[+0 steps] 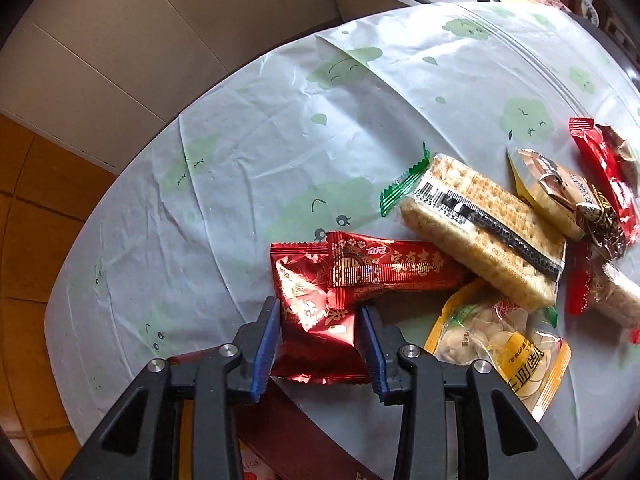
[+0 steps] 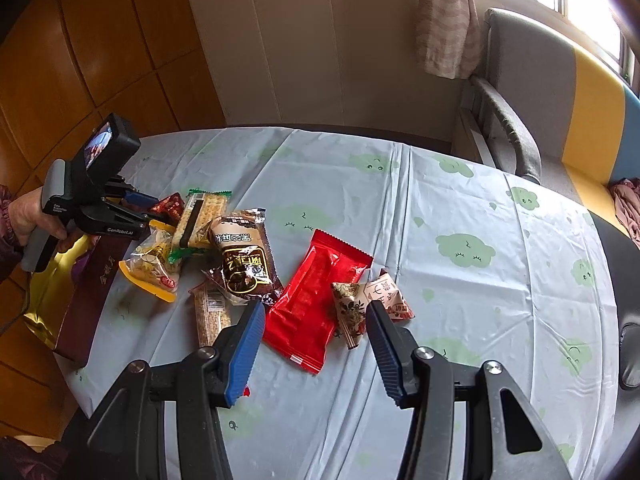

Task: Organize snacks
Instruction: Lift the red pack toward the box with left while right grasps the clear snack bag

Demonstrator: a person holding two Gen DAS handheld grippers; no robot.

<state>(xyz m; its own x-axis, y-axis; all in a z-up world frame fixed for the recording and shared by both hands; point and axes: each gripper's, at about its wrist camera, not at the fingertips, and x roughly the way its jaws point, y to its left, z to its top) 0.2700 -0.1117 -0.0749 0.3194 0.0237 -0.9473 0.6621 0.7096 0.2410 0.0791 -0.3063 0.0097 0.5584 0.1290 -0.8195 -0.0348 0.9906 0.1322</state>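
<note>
Snack packets lie in a heap on the table. In the left wrist view my left gripper (image 1: 318,314) stands around a dark red foil packet (image 1: 314,320), its blue pads touching or nearly touching the packet's sides; a second red packet (image 1: 384,266) overlaps it. Beside them lie a cracker pack (image 1: 480,232) and a yellow nut bag (image 1: 504,352). In the right wrist view my right gripper (image 2: 316,312) is open and empty above a bright red packet (image 2: 316,292), with a small patterned packet (image 2: 360,308) beside it and a brown cake packet (image 2: 244,256) to the left.
A dark red box (image 2: 88,296) with gold lining sits at the table's left edge, under the left gripper (image 2: 136,216). The round table wears a pale blue cloth (image 2: 460,240) with green clouds. A grey and yellow chair (image 2: 540,92) stands behind the table at the right.
</note>
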